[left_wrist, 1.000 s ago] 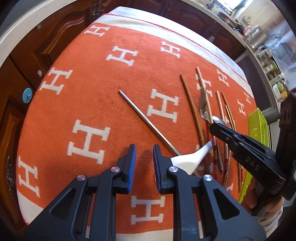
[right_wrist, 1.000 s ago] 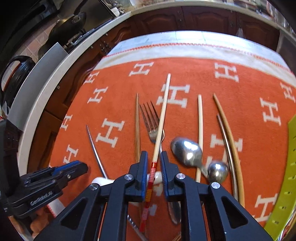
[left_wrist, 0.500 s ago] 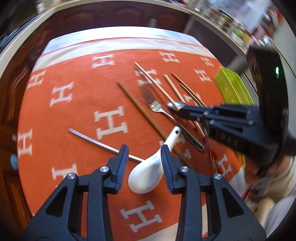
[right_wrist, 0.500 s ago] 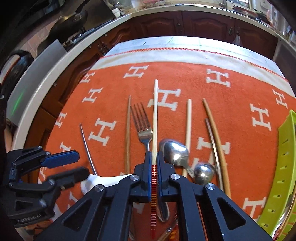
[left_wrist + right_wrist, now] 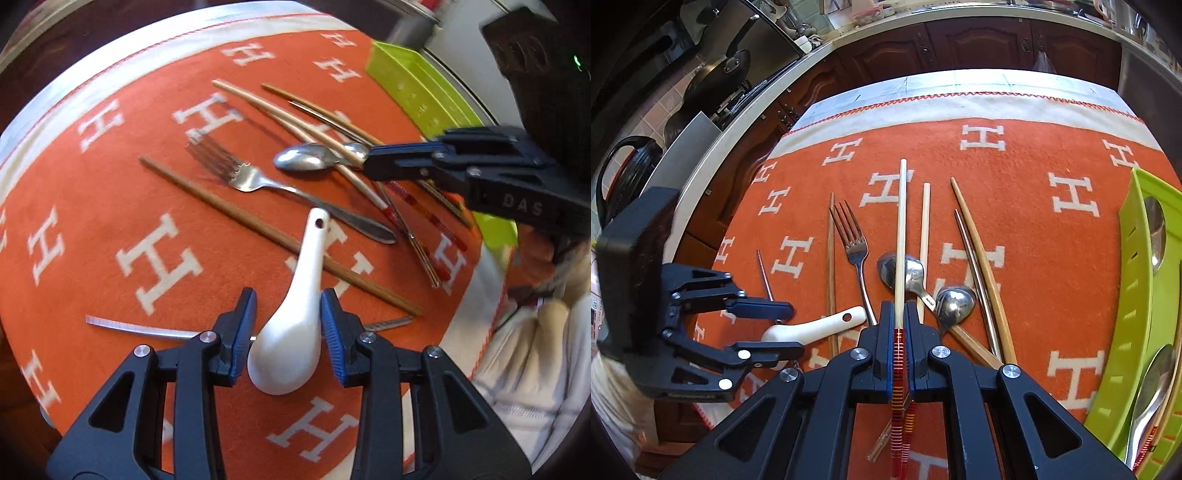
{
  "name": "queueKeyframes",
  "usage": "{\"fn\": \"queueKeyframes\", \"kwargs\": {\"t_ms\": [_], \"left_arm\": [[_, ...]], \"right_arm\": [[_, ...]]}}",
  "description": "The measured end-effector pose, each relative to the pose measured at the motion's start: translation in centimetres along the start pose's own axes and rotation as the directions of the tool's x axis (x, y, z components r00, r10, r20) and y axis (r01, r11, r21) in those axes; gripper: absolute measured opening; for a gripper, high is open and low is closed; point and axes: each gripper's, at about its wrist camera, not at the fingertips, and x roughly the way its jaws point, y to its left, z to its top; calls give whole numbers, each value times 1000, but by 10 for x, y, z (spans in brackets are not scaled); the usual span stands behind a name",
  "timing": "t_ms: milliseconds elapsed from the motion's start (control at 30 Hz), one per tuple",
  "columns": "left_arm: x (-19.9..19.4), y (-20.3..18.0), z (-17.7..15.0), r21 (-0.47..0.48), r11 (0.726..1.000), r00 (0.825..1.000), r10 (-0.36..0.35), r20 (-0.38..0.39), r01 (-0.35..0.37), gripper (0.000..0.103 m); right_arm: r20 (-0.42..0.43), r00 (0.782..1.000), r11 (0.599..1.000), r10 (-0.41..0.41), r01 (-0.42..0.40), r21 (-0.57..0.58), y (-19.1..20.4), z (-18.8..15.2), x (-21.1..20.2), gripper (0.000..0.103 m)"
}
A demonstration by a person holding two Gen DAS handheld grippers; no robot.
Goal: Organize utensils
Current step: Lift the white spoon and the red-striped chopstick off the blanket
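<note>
White ceramic spoon [image 5: 291, 325] lies bowl-first between the spread fingers of the left gripper [image 5: 289, 332], which straddles it with a gap on each side; its handle crosses a brown wooden chopstick [image 5: 273, 232]. On the orange blanket [image 5: 110, 206] beyond lie a fork [image 5: 258, 181] and a metal spoon [image 5: 306, 158], with the green tray [image 5: 417, 88] at far right.

Right wrist view: the right gripper [image 5: 897, 325] is clamped on a pale chopstick [image 5: 900, 236] (red-banded at its near end), which passes over the metal spoon [image 5: 886, 271]. A second pale chopstick [image 5: 925, 236] lies just beside it. The green tray [image 5: 1134, 295] holds spoons [image 5: 1156, 232]. The left gripper [image 5: 775, 328] brackets the ceramic spoon [image 5: 820, 326].
</note>
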Motion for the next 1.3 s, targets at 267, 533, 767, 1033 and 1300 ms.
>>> {"fn": "queueKeyframes", "kwargs": {"t_ms": [267,533,767,1033,1300], "left_arm": [[10,-8,9,73,997,998,17,-67,-12,26],[11,-24,10,19,995,985,102,-139,-100,26],[18,-53,8,-11,985,977,168,-131,-171,25],[18,-67,5,-162,977,988,126,-84,-139,23],[-10,-63,-7,-285,955,996,90,20,-81,21]], "right_arm": [[11,1000,1000,9,-9,9,-2,-1,-5,5],[26,1000,999,15,-16,30,-9,-2,-15,5],[40,999,999,27,-29,46,-14,-7,-23,5],[56,998,997,40,-43,61,-20,-13,-33,5],[98,993,993,70,-80,92,-32,-19,-57,5]]}}
